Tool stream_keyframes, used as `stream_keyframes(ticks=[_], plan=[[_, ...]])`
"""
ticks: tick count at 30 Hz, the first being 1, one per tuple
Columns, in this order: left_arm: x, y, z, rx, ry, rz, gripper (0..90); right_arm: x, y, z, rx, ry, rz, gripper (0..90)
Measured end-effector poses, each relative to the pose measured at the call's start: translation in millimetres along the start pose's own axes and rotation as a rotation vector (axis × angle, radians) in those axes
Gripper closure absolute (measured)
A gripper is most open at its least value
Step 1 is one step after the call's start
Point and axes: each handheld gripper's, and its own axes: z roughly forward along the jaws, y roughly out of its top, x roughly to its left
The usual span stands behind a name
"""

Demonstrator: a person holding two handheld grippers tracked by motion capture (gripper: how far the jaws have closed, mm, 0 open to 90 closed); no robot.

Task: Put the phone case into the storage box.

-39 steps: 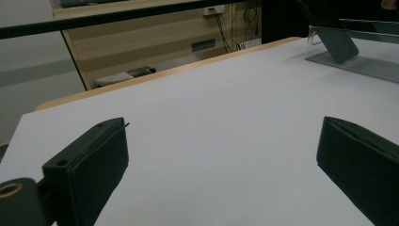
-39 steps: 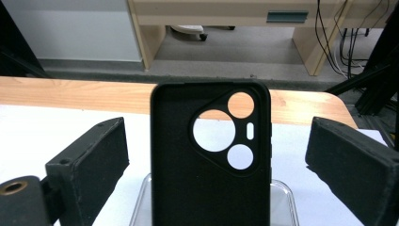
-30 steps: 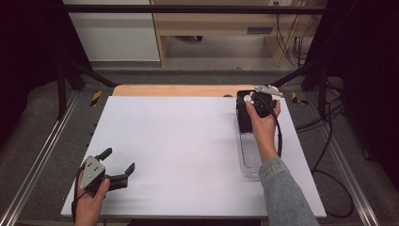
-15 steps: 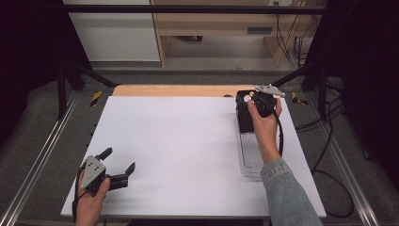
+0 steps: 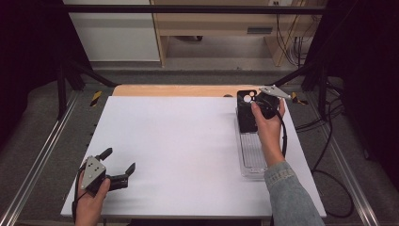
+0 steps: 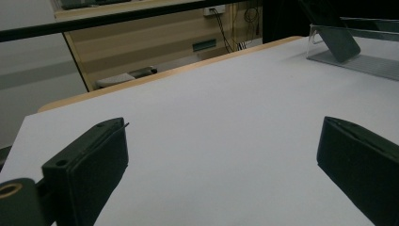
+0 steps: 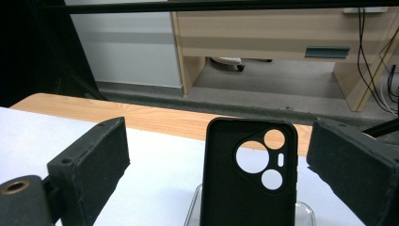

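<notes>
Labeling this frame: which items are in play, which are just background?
In play: black phone case, propped in the clear tray; right tongs open around the case; left tongs open.
Background: wooden board, cables, desk.

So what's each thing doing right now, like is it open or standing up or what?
Left gripper: open, nothing between its jaws, low over the white table.
Right gripper: open, jaws on either side of the phone case, not touching it.
Phone case: black, propped up at the far end of the clear tray.
Clear tray: lying flat on the table.
</notes>
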Motion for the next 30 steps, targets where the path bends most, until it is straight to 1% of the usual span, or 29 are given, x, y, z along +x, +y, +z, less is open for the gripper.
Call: stream_keyframes(ticks=[3, 11, 13, 18, 25, 30], plan=[[0.6, 0.0, 0.2, 0.0, 0.001, -0.001, 2.7, -1.0, -0.8, -2.2, -0.01, 0.007, 0.012, 6.5], [0.1, 0.5, 1.2, -0.001, -0.001, -0.003, 2.6, -0.8, 1.3, -10.0, -0.026, 0.018, 0.003, 6.7], [-0.5, 0.5, 1.2, 0.001, -0.003, 0.002, 2.7, 0.1, 2.5, -13.1, -0.029, 0.02, -0.001, 6.7], [1.2, 0.2, 0.0, -0.001, -0.001, 0.0, 2.6, 3.0, 7.0, -21.8, -0.048, 0.043, -0.015, 6.9], [1.5, 0.3, -0.1, 0.0, -0.001, 0.002, 2.6, 3.2, 12.2, -32.0, -0.073, 0.059, -0.013, 6.5], [1.7, 0.2, -0.4, 0.001, 0.003, 0.003, 2.6, 1.0, 14.0, -37.3, -0.077, 0.06, -0.011, 5.3]])
